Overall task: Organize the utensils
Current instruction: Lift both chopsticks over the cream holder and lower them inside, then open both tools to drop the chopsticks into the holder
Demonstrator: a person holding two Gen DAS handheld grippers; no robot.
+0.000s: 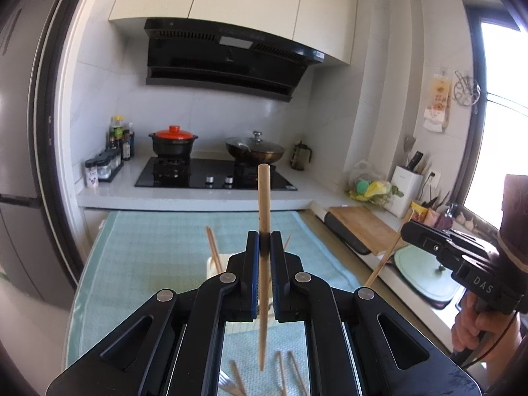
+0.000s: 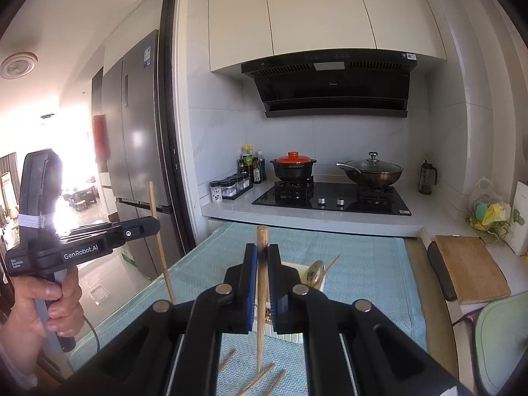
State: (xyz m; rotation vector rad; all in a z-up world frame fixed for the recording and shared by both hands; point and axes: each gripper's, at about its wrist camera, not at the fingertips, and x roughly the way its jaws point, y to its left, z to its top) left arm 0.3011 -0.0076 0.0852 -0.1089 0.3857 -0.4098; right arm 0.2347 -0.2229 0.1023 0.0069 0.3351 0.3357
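**Each gripper clamped on one chopstick above the teal mat**

You hold a gripper in each hand over a table covered by a teal mat [image 1: 158,250]. Your left gripper [image 1: 264,247] has its jaws squeezed almost together on a single wooden chopstick [image 1: 263,217], which stands nearly upright, its blunt end pointing up toward the far stove and its thin end hanging down over the mat. Your right gripper [image 2: 262,257] pinches a second chopstick [image 2: 261,297] in the same near-upright way.

Near you on the mat lie several loose chopsticks [image 2: 264,376], scattered at angles and partly hidden by the gripper bodies. Farther along the mat sits a pale utensil holder [image 2: 297,270]; more chopsticks and what looks like a metal spoon [image 2: 315,272] lean out of it, though the grippers block most of it.

Beyond the mat a black hob [image 2: 333,198] carries a red-lidded pot [image 2: 293,166] on the left and a glass-lidded wok [image 2: 371,171] on the right. A wooden cutting board [image 2: 468,267] lies on the right-hand counter.
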